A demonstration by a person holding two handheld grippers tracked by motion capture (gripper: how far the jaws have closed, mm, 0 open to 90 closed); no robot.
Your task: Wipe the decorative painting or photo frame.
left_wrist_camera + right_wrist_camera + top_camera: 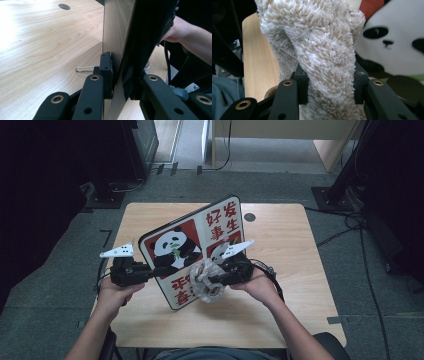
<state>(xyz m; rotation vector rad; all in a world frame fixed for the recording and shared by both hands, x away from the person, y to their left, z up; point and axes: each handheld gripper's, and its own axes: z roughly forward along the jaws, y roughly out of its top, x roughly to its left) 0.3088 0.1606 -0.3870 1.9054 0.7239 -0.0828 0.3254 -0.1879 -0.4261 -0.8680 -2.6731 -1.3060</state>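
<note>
A panda picture board with red panels and Chinese characters stands tilted above the table. My left gripper is shut on its left edge; in the left gripper view the board's edge runs between the jaws. My right gripper is shut on a fluffy beige cloth, pressed against the board's front near its lower right. In the right gripper view the cloth bulges between the jaws, with the panda's face just behind it.
The wooden table has a round cable hole at the back. A metal clip lies on the tabletop behind the board. Dark equipment and cables surround the table on the floor.
</note>
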